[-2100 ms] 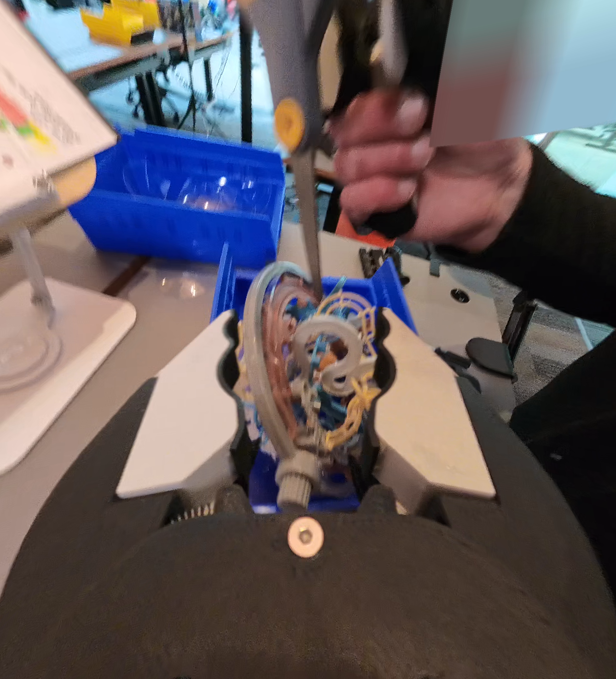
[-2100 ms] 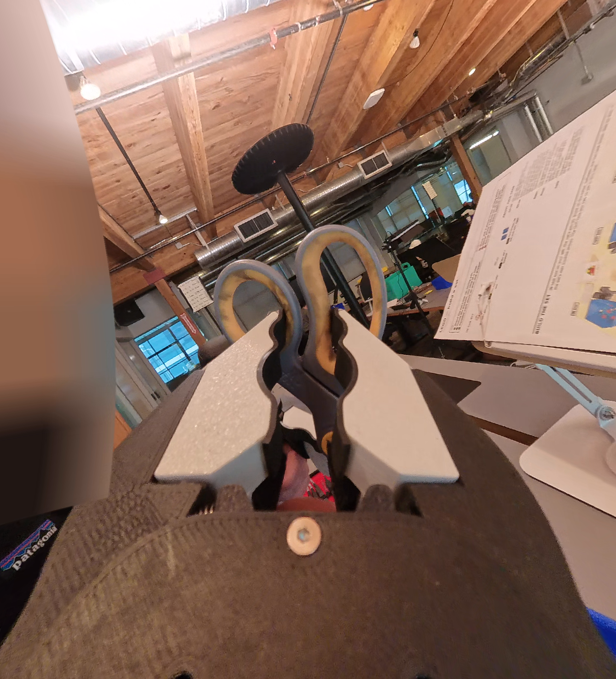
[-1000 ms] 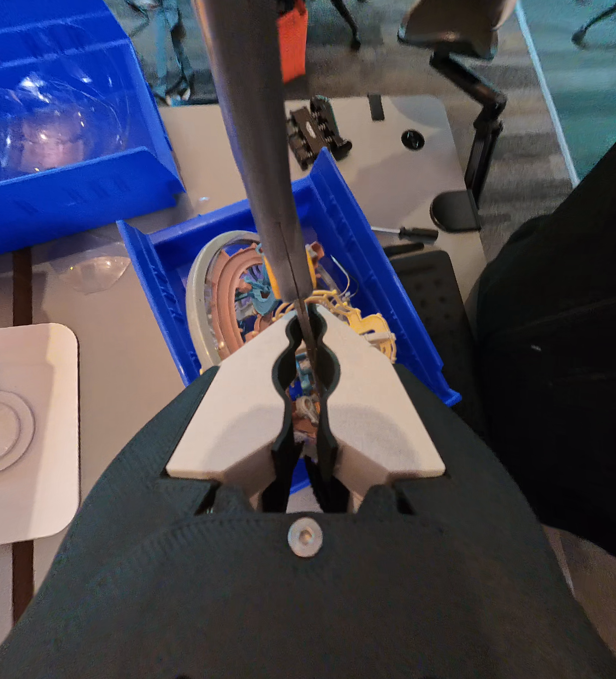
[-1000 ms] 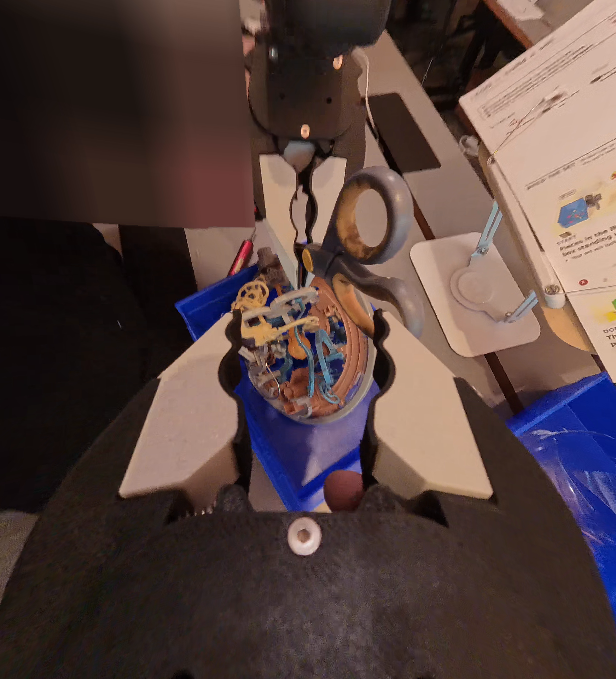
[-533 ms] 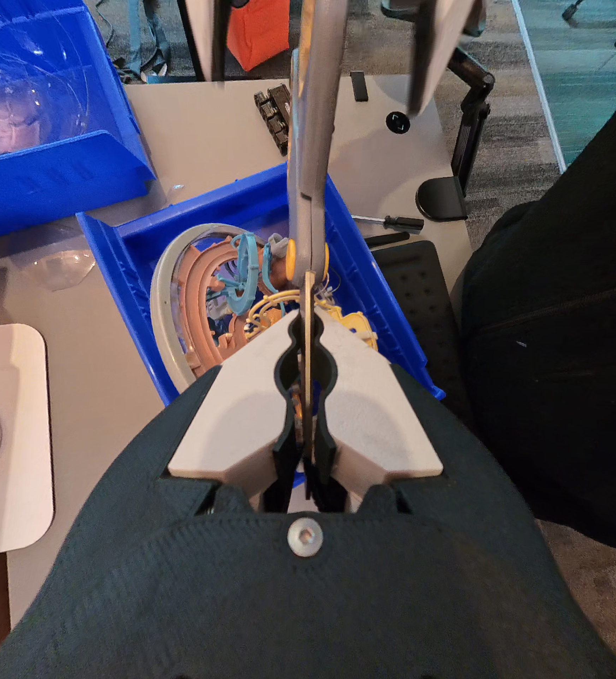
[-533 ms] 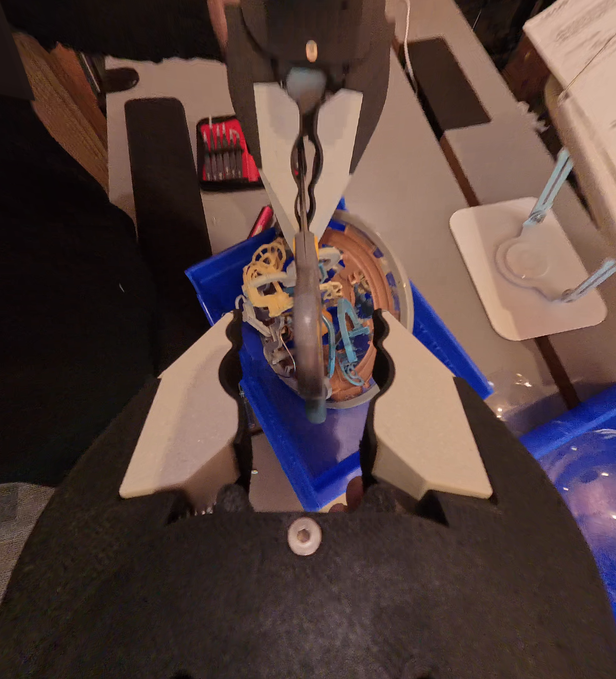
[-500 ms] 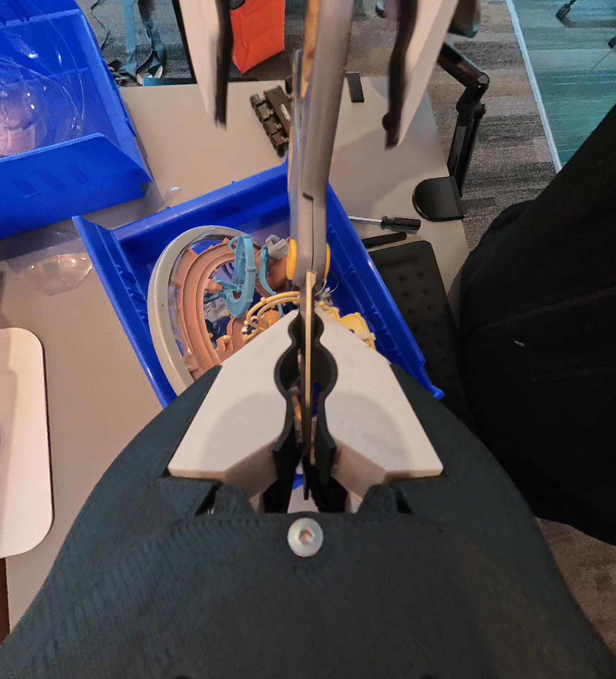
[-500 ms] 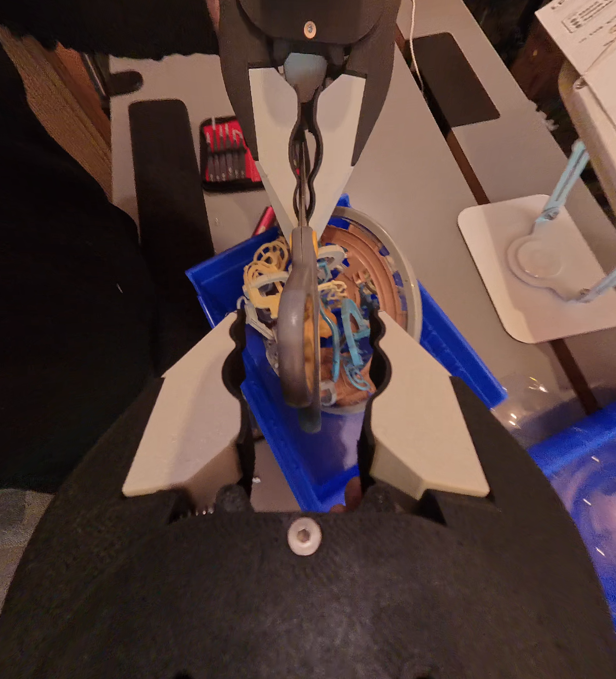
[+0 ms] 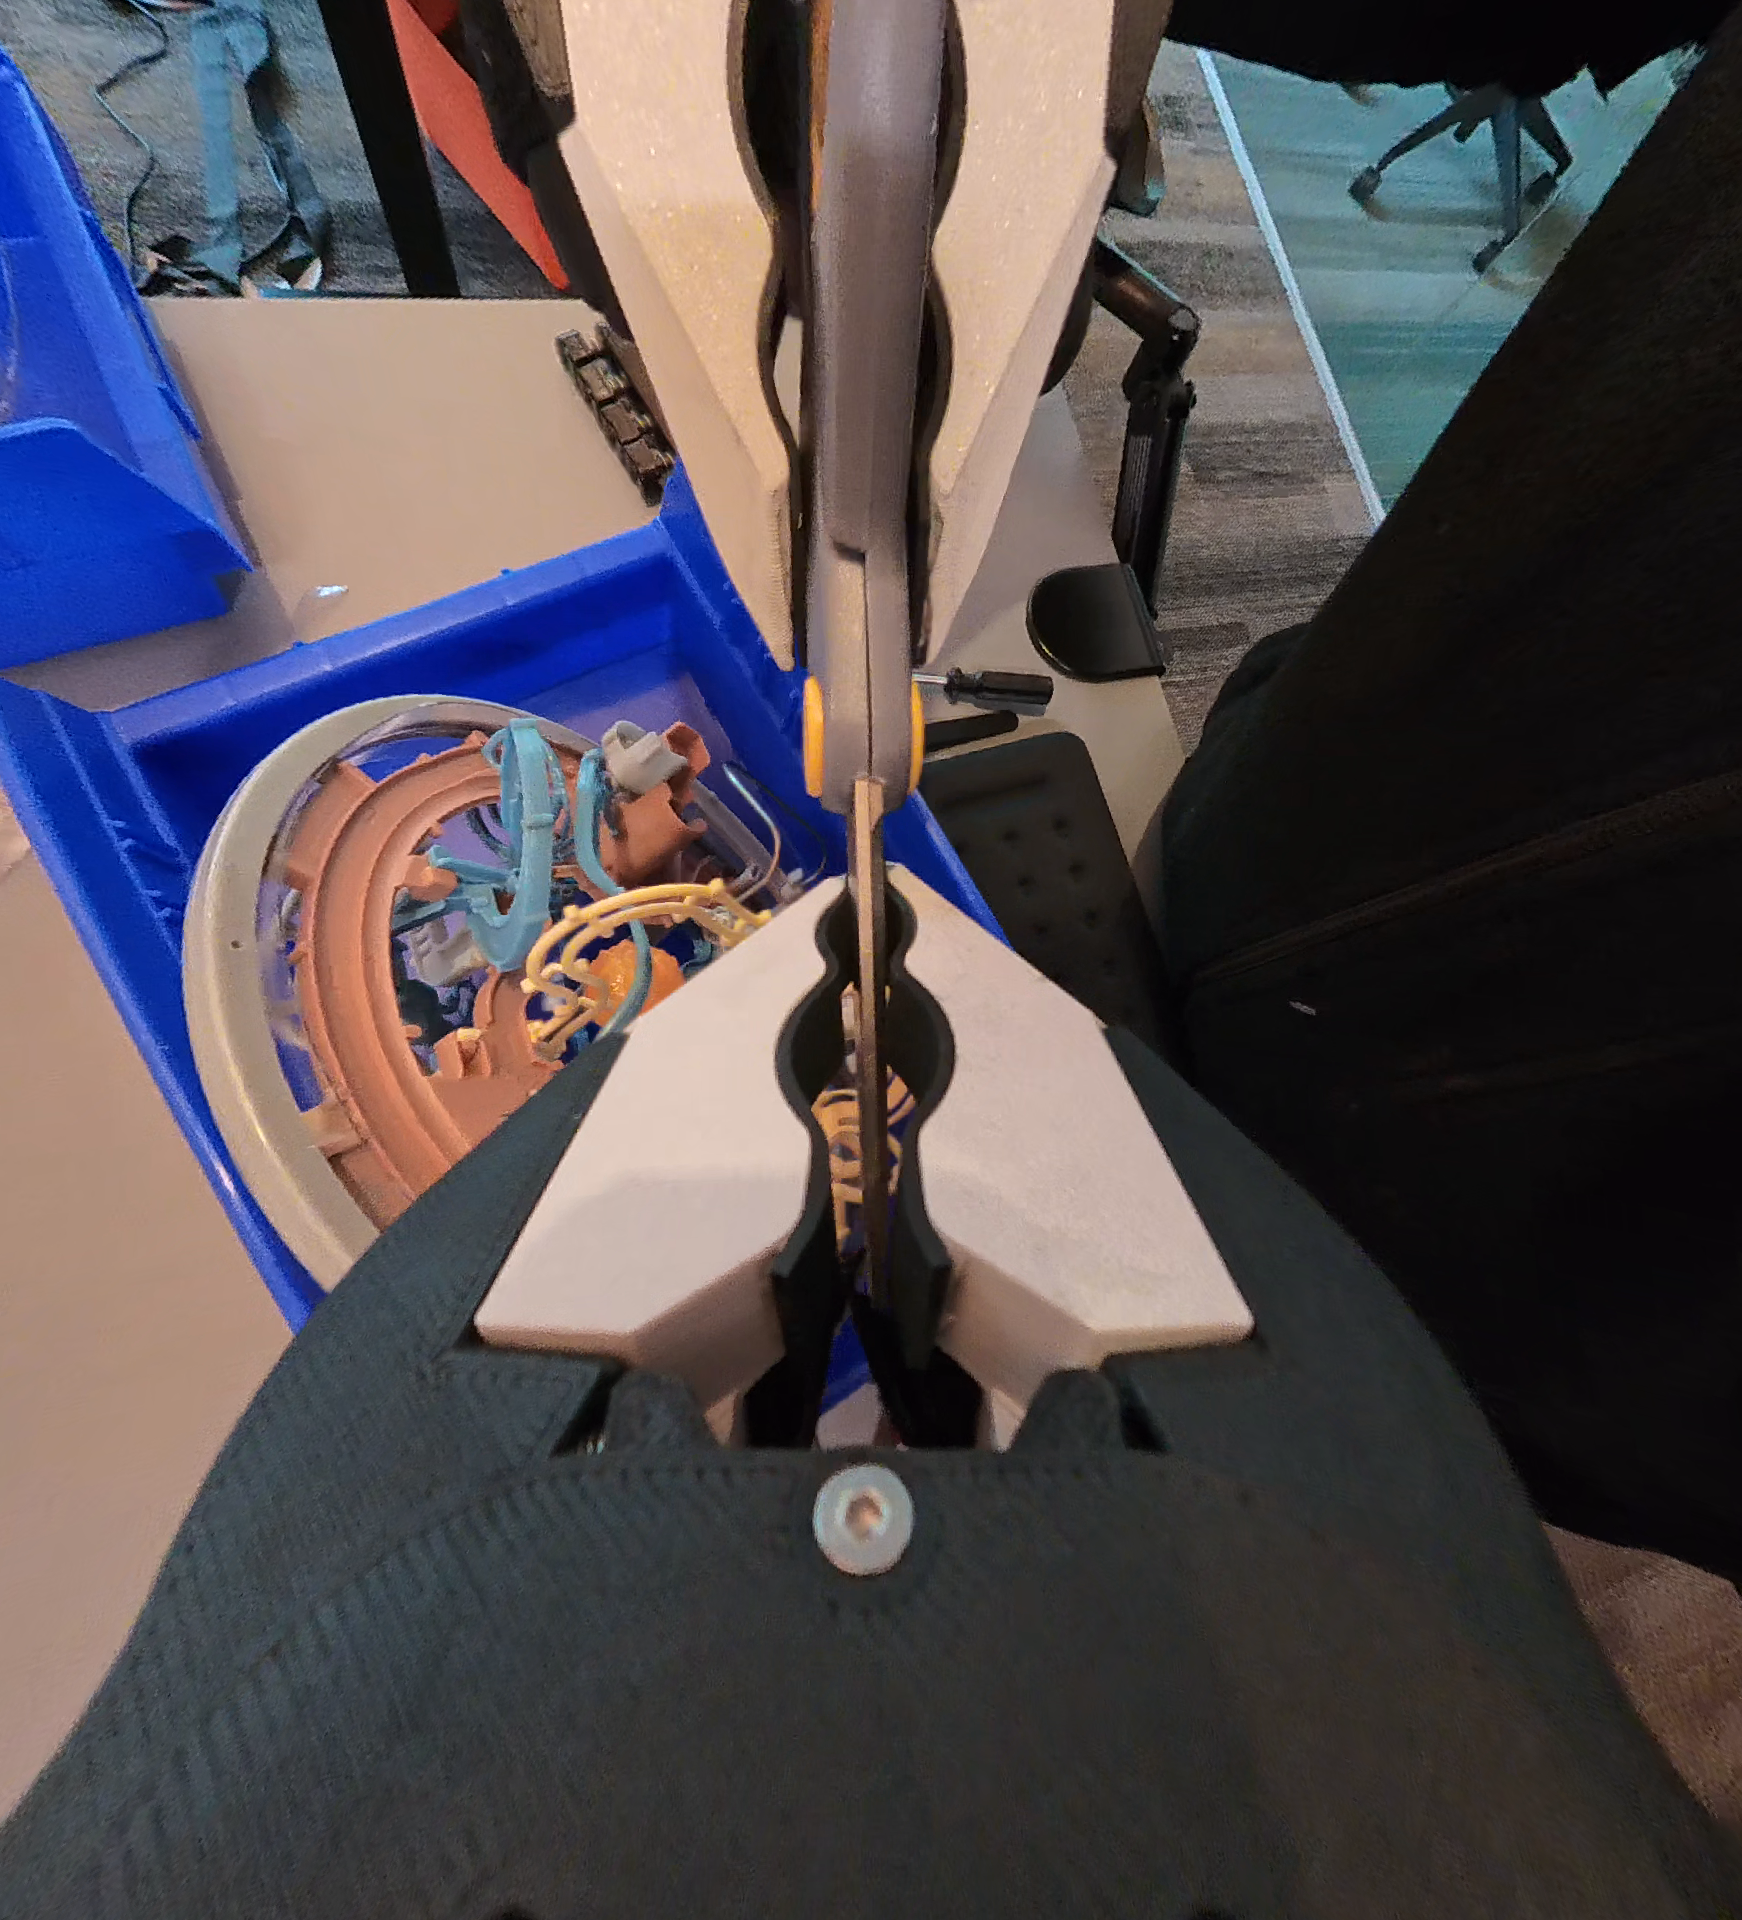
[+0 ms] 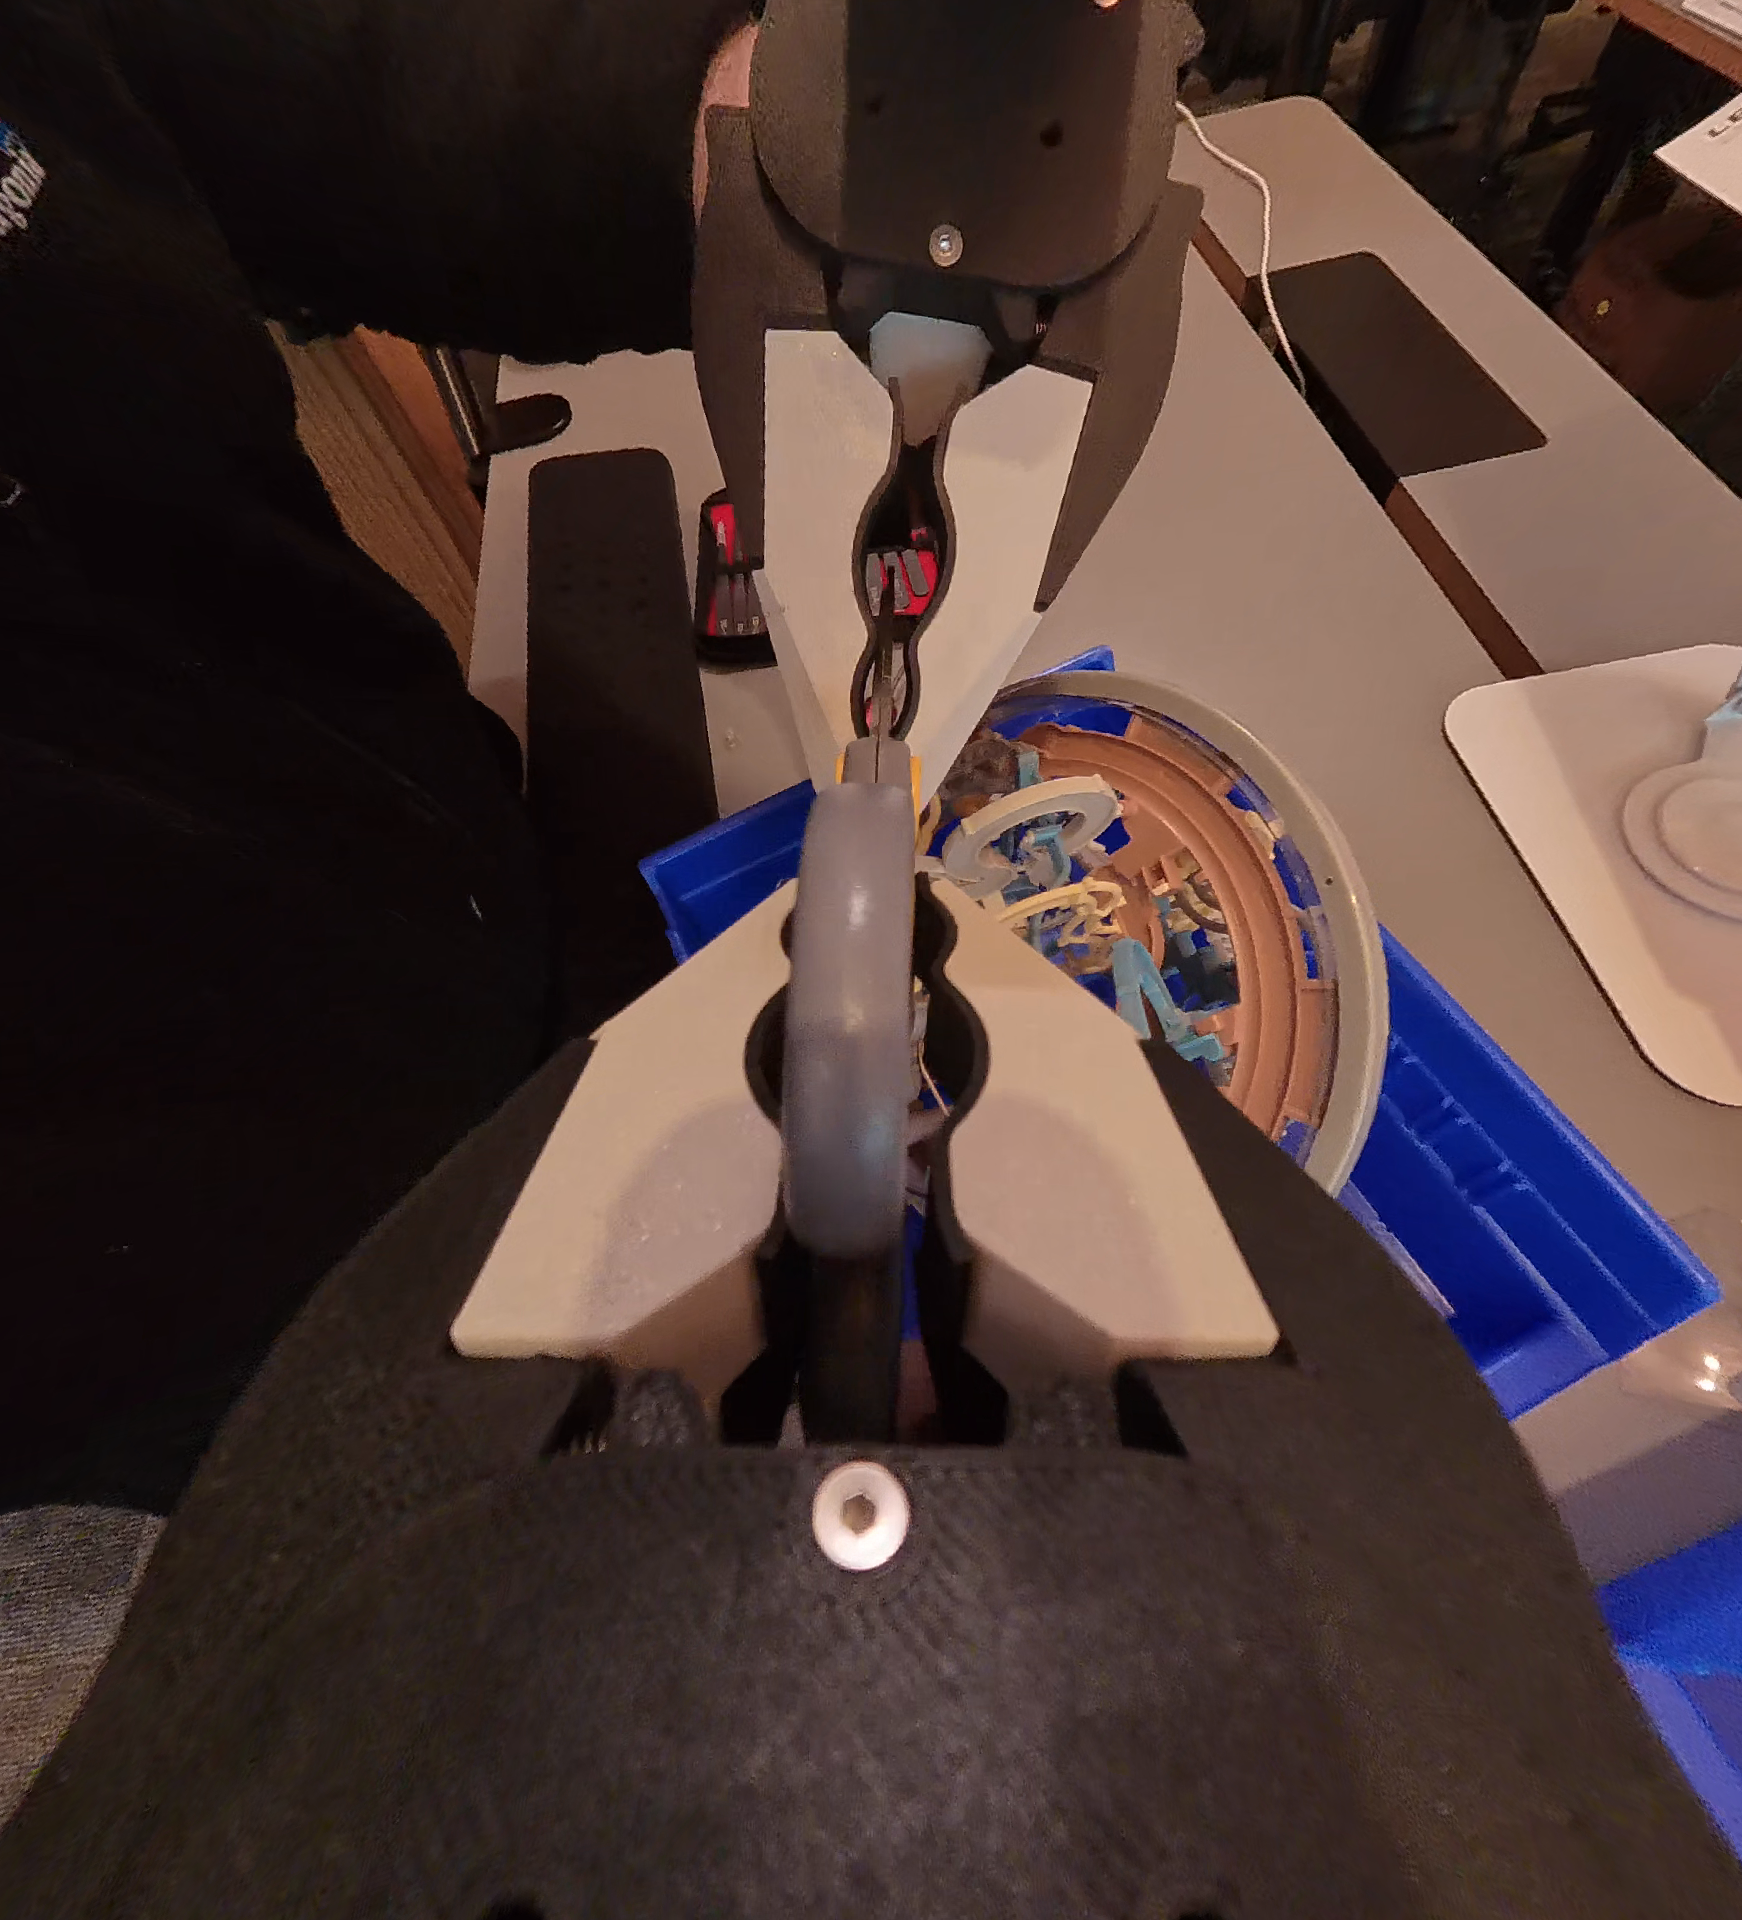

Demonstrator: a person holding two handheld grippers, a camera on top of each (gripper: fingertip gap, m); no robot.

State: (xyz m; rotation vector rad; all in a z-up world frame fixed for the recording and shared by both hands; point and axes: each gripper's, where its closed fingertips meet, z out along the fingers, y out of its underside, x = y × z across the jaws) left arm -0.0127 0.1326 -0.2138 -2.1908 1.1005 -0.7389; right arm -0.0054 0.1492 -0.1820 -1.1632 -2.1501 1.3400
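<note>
Scissors (image 9: 865, 582) hang between the two claws, over a small blue bin (image 9: 576, 634) near the surface's edge beside the person in a black jacket (image 9: 1532, 727). In the left wrist view, a larger blue bin (image 9: 46, 520) sits toward the far left of the surface (image 9: 46, 1195). Next comes the small bin, holding a grey-rimmed clear dome (image 9: 223, 935) packed with brown curved tracks and blue and yellow plastic pieces. Over the bin's right wall the left claw (image 9: 865, 925) is clamped together on the thin metal blade, edge-on between its white fingers. Above it, past the yellow pivot, the right claw (image 9: 862, 488) is closed on the grey handle. A black-handled screwdriver (image 9: 992, 686) lies just right of the bin.

In the right wrist view, the right claw (image 10: 862, 914) grips the grey handle loop (image 10: 841, 1039), with the left claw (image 10: 882, 717) beyond it. A red tool case (image 10: 727, 582) lies behind, and a white stand base (image 10: 1656, 852) sits at the right.
</note>
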